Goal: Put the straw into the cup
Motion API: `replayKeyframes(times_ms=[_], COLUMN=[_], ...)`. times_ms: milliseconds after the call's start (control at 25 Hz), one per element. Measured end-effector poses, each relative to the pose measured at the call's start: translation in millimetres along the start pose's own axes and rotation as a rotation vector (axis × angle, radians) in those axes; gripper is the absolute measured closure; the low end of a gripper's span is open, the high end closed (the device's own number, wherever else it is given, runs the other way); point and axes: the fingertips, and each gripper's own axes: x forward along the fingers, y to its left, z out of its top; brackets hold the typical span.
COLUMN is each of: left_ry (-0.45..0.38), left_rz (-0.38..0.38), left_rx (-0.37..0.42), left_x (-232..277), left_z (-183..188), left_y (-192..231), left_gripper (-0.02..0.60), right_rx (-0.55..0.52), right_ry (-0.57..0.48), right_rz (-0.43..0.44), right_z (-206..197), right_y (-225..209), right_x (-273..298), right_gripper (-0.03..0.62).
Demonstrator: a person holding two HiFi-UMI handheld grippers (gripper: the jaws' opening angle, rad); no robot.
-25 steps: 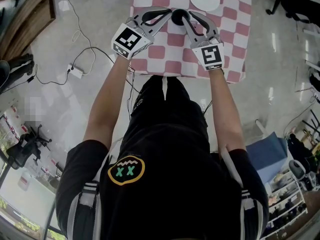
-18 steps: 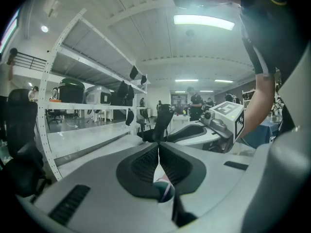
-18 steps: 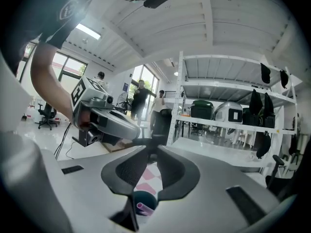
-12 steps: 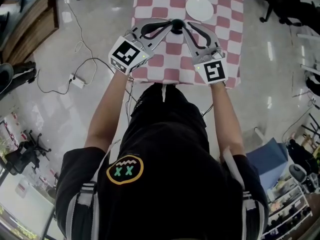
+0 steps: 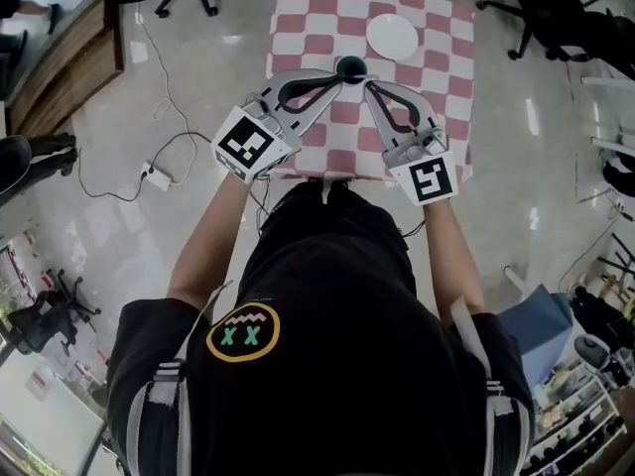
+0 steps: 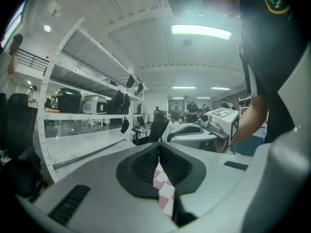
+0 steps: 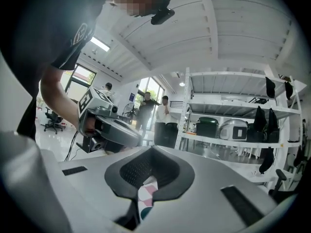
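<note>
Head view from above a standing person in a dark shirt, arms stretched forward over a small table [image 5: 298,13] covered in a pink and white checked cloth. The left gripper [image 5: 332,79] and right gripper [image 5: 370,83] angle inward so that their tips almost meet just in front of a dark round cup [image 5: 351,65], which stands near the middle of the table. A white plate [image 5: 393,36] lies beyond the cup and to its right, apart from it.

Left gripper view shows its two jaws pressed together at the tips with nothing between them; only checked cloth shows through the gap lower down. Right gripper view shows the same: jaws closed and empty, with cloth and a sliver of something dark green, perhaps the cup, seen through the gap.

No straw is visible in any view, neither on the table nor in a gripper. The paired, closed, inward-pointing pose reads as a ready position framing the cup, so the task appears not yet begun.
</note>
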Motion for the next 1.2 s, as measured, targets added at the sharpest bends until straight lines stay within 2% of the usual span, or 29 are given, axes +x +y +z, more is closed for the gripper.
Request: replayKeyframes(times_ms=[360, 680, 1200], left_ry=[-0.011, -0.002, -0.003], left_rz=[-0.029, -0.005, -0.017], left_rx=[0.001, -0.007, 0.002], left_x=[-6.6, -7.8, -7.8], left_z=[5.0, 2.6, 1.2], left_y=[-15.7, -6.9, -11.9], left_gripper=[0.560, 0.560, 0.560], right_rx=[0.004, 0.005, 0.011], right_ry=[0.020, 0.040, 0.055], right_rz=[-0.002, -0.021, -0.035], right_z=[6.3, 2.1, 0.0], right_y=[8.1, 6.0, 5.1], right_x=[-8.9, -8.3, -14.4], right_gripper=[0.572, 0.574, 0.574])
